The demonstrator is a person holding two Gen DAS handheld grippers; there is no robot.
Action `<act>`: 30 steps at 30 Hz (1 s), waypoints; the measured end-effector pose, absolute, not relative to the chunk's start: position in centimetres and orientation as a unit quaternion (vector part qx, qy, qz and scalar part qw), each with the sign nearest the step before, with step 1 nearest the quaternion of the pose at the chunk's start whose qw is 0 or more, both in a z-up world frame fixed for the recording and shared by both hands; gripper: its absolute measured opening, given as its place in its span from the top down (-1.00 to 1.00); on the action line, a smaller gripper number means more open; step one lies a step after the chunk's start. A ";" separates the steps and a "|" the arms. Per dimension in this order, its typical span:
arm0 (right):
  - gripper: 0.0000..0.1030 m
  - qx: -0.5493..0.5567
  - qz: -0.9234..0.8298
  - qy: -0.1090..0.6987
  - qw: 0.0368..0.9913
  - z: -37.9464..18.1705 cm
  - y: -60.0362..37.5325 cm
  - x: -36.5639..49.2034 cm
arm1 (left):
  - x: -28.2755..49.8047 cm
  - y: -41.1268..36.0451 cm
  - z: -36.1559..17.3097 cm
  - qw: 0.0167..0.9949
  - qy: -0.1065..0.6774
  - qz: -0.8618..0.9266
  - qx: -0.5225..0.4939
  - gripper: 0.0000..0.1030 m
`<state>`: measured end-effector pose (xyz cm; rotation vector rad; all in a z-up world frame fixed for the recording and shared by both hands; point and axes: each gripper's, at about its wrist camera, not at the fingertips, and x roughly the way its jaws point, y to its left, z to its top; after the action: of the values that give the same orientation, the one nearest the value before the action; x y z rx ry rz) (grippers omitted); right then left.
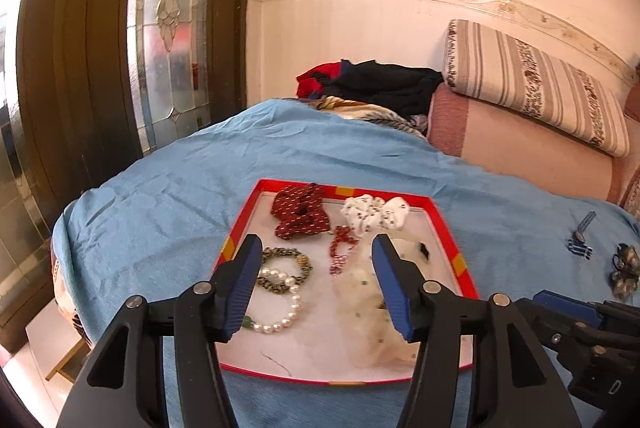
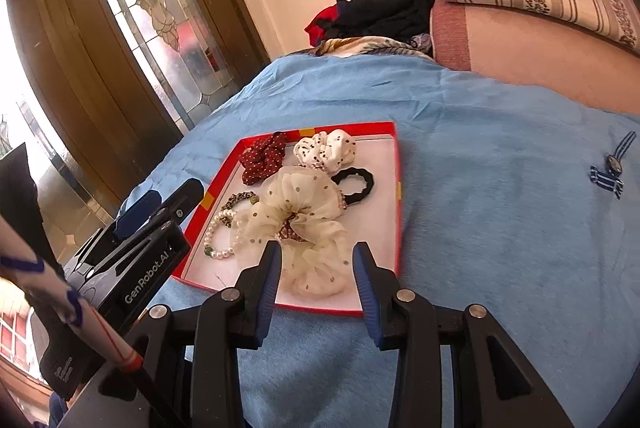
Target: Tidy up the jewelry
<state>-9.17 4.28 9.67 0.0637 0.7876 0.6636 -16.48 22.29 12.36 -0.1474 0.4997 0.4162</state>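
The left tongs (image 1: 316,256) hang spread above the red-rimmed white tray (image 2: 394,188) on the blue bedspread (image 2: 500,228), over a white pearl bracelet (image 1: 282,304). The right tongs (image 2: 318,264) gape, empty, over a cream dotted chiffon scrunchie (image 2: 304,224); a blue striped ribbon clip (image 2: 610,172) lies well right.

A wrinkled light-blue bedspread (image 2: 480,156) covers the bed. At its far end lie dark crumpled clothes (image 1: 384,80) beside a striped floral cushion (image 1: 536,80). A brown wooden door with leaded glass (image 1: 168,28) stands left.
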 end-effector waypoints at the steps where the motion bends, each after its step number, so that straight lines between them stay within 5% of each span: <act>1: 0.22 0.033 0.316 0.376 0.871 9.7 3.9 -9.2 | -16.5 21.9 12.5 0.946 0.245 0.202 -0.068 -0.10; 11: 0.18 0.057 0.302 0.365 0.879 10.9 0.4 -10.1 | -18.0 19.2 14.8 0.954 0.232 0.184 -0.050 -0.27; 30: -0.18 0.074 0.307 0.281 0.906 17.2 -6.2 -17.7 | -25.7 12.9 23.2 0.972 0.162 0.173 0.000 -0.69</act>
<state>-17.69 -6.24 17.20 0.1535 0.5801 0.6335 -25.66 12.88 23.20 0.0000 0.3267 0.3488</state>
